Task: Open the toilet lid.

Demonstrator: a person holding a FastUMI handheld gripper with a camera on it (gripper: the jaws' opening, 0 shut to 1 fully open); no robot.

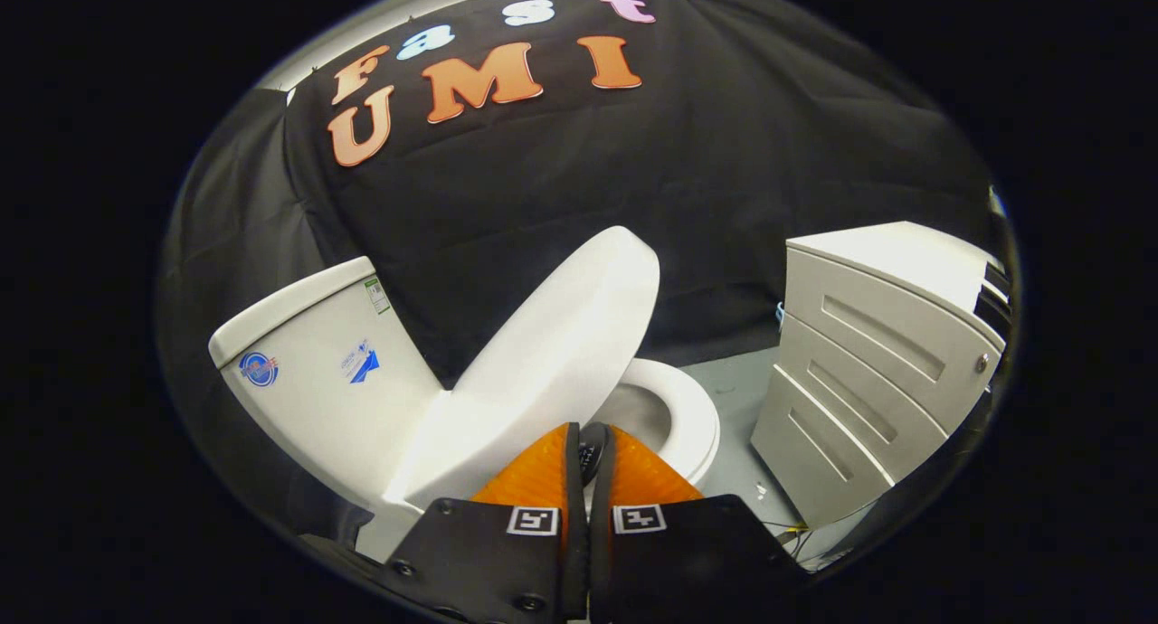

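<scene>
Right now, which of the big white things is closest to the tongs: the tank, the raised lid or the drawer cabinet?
The raised white plastic toilet lid: its lower edge sits just ahead of the nearly closed orange tongs. The white ceramic tank and white three-drawer cabinet stand off to either side.

I see a grey floor [737,407] carrying everything here, and I take the toilet [362,398] standing on it as my landmark. Its tank sits at the back against the black cloth wall, with the bowl reaching forward over the floor. Beside the toilet's bowl, across a bare strip of floor, stands a white drawer cabinet [868,371]. A few thin cables [789,529] lie on the floor at that cabinet's near corner.
</scene>
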